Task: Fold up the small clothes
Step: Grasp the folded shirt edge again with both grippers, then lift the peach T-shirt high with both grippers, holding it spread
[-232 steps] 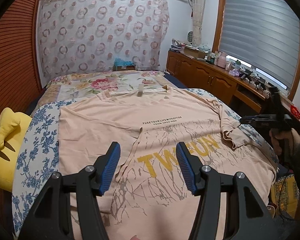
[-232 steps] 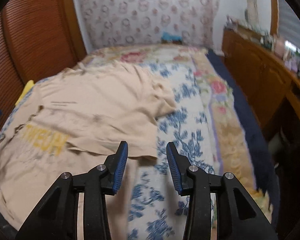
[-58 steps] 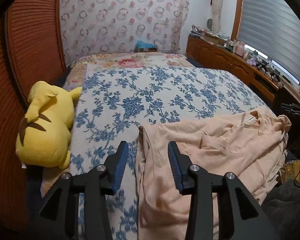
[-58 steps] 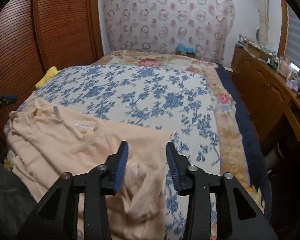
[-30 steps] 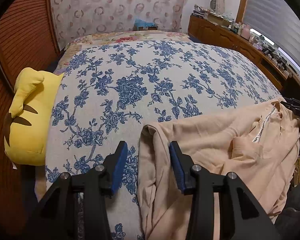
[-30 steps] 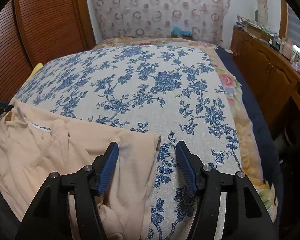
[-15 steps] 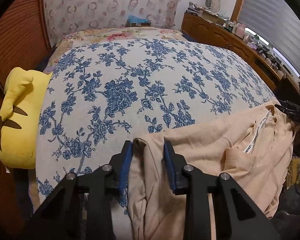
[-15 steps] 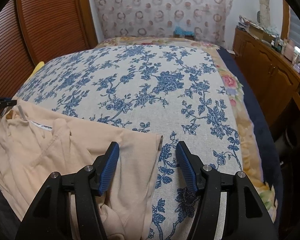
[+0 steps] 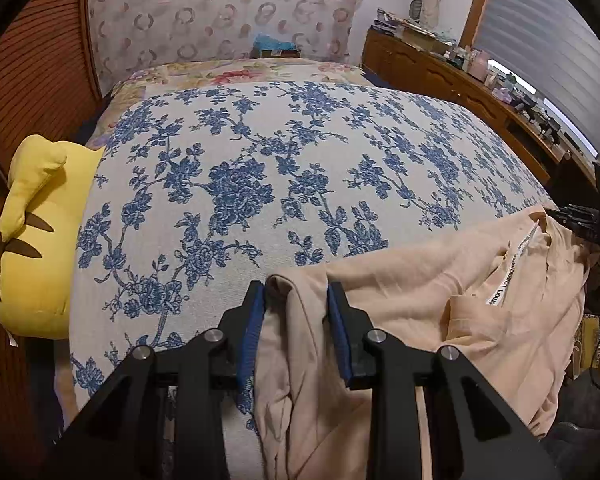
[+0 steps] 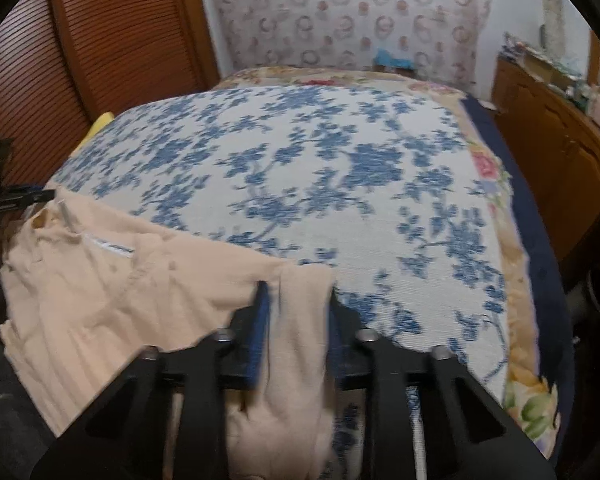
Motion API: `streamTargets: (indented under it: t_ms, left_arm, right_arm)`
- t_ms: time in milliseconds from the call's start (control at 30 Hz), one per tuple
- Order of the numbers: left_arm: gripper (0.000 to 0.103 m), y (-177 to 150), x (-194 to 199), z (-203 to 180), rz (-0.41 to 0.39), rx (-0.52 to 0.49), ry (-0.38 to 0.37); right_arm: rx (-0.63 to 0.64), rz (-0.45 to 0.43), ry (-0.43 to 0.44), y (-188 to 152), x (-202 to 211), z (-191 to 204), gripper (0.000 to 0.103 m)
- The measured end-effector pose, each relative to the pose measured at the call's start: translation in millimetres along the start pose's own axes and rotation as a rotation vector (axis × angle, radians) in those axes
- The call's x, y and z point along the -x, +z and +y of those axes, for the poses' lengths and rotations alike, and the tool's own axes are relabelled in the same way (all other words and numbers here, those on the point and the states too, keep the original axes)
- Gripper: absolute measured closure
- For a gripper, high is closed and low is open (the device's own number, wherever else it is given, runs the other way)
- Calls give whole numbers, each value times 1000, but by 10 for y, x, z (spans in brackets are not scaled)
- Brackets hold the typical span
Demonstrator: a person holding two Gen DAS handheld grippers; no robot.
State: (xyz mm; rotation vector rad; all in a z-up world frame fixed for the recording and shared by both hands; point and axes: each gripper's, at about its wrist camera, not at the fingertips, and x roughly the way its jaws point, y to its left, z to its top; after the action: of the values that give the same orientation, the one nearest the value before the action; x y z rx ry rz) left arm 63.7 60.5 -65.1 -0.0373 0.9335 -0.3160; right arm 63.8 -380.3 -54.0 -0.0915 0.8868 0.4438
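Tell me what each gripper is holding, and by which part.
Both close on the peach cotton shirt: left gripper at its left corner, right gripper at its right corner.

A home bedroom: a bed (image 9: 300,152) with a blue flowered cover fills the room. A yellow soft toy (image 9: 32,240) lies at its left edge, a cluttered wooden sideboard (image 9: 452,72) runs along its right, under a window blind (image 9: 540,52).
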Motion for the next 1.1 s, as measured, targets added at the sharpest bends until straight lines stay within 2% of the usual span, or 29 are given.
streamTargets:
  t_ms: [133,200,333,500,633,800,1100]
  left_arm:
    - [97,-32,46,36,-7,32,-64]
    - [99,-76,152,-9,-42,26,-92]
    - [99,-99,554,-152,-154,21,-118]
    - [99,-7,1228,-331,-341,-5,-120]
    - [99,109,1559,-341,-441,5,-103]
    - [100,273,2032,-376,-555,-12,-85]
    - [99,759,2936,-477,-755,-86,6]
  right_arm:
    - [34,-2,-35,10,55,92,96]
    - [27,-47,-33,30,217,133,96]
    - [15,-150,-5,83,641,237,97]
    - [20,-258,15,182,1113,417,97]
    - [40,-372,6,333,1506,555,97]
    - [65,-486,39,543,1873,682,97]
    - [152,-671,49,1117,2798,969,97]
